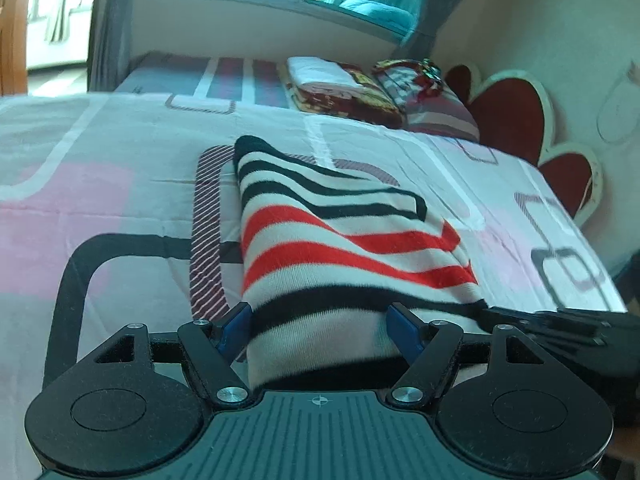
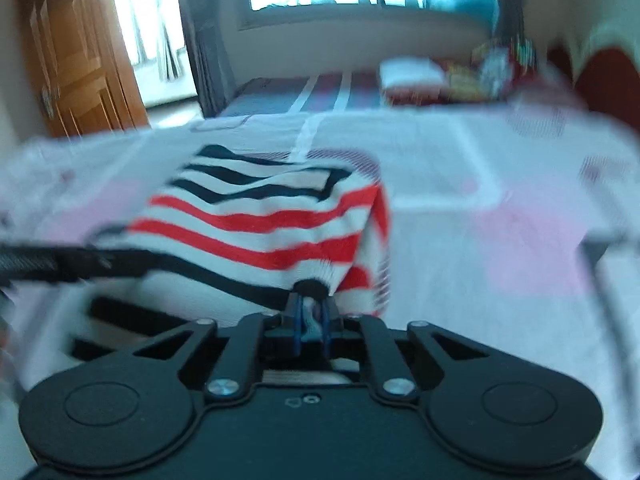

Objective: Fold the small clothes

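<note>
Your left gripper is spread wide, the black, red and white striped knit garment lying between its 2 blue fingers on the pink patterned bedsheet — your right gripper pinches the garment's near corner, cloth stretching away ahead.

Right gripper fingers pinched together on near corner of striped garment, over bedsheet; view blurred.
</note>
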The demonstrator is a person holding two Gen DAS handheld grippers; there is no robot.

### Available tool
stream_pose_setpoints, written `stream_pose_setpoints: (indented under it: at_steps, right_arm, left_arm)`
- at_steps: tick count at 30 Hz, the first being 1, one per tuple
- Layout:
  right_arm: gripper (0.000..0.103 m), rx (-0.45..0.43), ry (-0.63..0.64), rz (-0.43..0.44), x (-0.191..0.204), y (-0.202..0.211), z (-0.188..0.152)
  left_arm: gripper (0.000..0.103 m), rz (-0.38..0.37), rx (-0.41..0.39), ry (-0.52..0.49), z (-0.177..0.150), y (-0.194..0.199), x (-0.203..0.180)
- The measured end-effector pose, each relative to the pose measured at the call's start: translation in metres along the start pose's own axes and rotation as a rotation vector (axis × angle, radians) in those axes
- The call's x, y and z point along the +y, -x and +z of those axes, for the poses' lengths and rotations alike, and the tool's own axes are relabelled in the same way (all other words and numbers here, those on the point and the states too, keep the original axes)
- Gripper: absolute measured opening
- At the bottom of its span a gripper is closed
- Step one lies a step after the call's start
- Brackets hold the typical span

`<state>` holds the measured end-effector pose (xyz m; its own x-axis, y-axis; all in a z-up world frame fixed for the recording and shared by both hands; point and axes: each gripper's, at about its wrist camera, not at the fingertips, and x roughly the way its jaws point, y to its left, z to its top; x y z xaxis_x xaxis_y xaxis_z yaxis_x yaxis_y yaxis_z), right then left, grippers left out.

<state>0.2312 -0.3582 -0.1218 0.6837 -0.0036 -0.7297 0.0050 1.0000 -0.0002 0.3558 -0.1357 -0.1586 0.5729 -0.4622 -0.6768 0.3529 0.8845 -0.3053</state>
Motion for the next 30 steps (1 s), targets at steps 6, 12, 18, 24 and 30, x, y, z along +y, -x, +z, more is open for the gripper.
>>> stream_pose_setpoints:
  at_steps: [6,12,18,24,30]
  right_arm:
    - [0.009,0.036,0.095,-0.076,0.009,-0.012,-0.01]
    - [0.028,0.018,-0.041,0.012,-0.002,0.007,0.003]
    - [0.036,-0.04,0.001,0.037,0.013,0.037,0.007]
    - [0.03,-0.011,0.005,0.042,0.022,0.048,-0.025]
    - [0.015,0.071,0.012,-0.019,0.014,0.025,-0.054]
  left_arm:
    - [0.09,-0.005,0.065,0.09,-0.013,-0.013,0.013]
    - [0.087,-0.029,0.092,0.107,-0.015,-0.012,0.008]
    - [0.087,-0.028,0.109,0.08,-0.023,-0.002,0.004]
    - [0.087,-0.018,0.143,0.046,-0.049,0.001,0.007]
    - [0.087,-0.01,0.117,-0.043,-0.058,0.007,-0.001]
